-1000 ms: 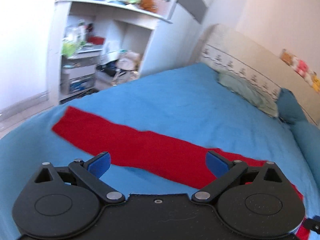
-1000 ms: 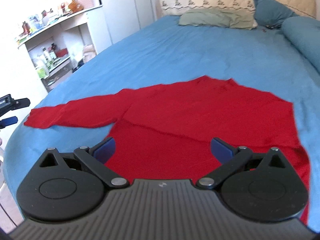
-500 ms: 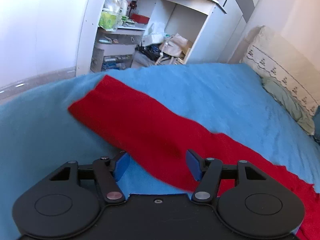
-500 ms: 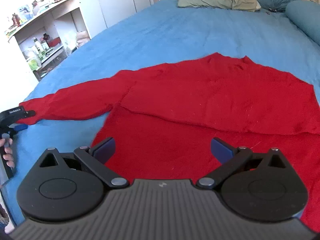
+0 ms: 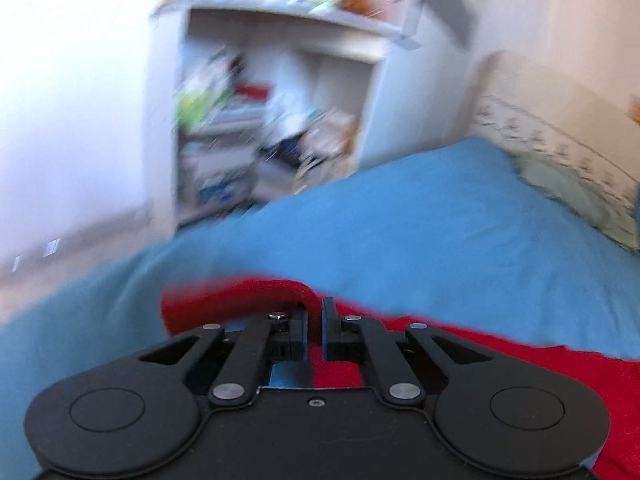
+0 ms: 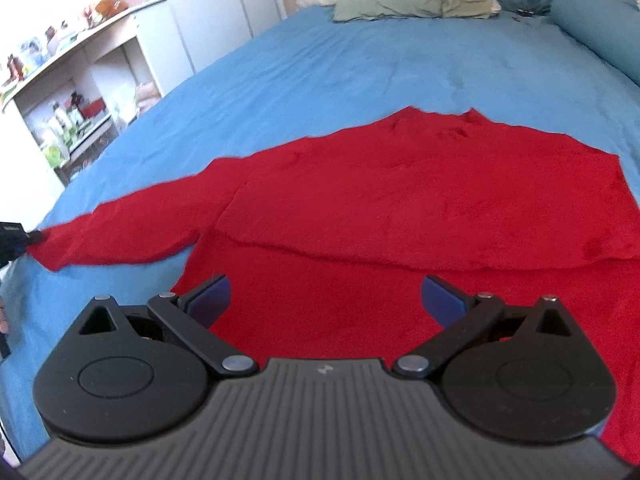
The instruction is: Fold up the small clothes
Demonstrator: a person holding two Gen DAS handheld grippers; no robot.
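Observation:
A red long-sleeved sweater [image 6: 400, 200] lies flat on the blue bed sheet [image 6: 320, 60], its body partly folded and one sleeve [image 6: 128, 232] stretched out to the left. My left gripper [image 5: 315, 324] is shut on the end of that red sleeve [image 5: 240, 300], which bunches up over its fingers; it also shows in the right wrist view [image 6: 12, 240] at the sleeve's cuff. My right gripper [image 6: 326, 298] is open and empty, hovering over the sweater's near hem.
A white shelf unit [image 5: 272, 120] full of clutter stands beyond the bed's left edge. Pillows [image 6: 412, 0] and a headboard are at the far end, a blue bolster [image 6: 600, 28] at the far right.
My left gripper has closed on the sleeve end and lifted it slightly; the left view is blurred from motion. My right gripper stayed open and moved slightly closer over the hem.

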